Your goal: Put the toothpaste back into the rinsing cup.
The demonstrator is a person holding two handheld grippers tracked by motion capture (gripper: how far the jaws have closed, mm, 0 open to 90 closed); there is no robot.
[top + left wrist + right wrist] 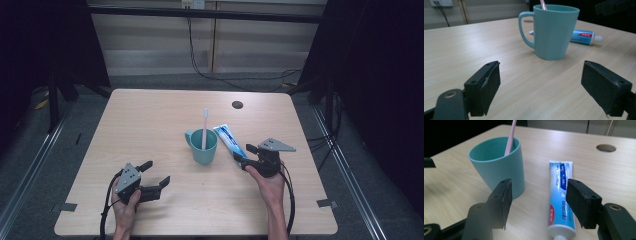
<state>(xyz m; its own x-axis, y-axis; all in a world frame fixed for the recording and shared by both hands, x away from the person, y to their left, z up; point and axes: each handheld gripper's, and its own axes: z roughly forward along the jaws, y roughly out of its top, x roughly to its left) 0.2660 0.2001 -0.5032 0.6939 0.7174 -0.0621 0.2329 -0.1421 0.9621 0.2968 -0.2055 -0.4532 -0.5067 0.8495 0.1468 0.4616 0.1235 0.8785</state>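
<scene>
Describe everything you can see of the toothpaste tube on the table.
The toothpaste tube is a soft-looking white and blue tube with printed lettering, a red band near its neck and a white cap. It lies flat on the wooden table, just beside the teal cup, crimped end pointing away from the person. The right gripper hovers at its cap end, jaws apart on either side of it, not pressing it.
</scene>
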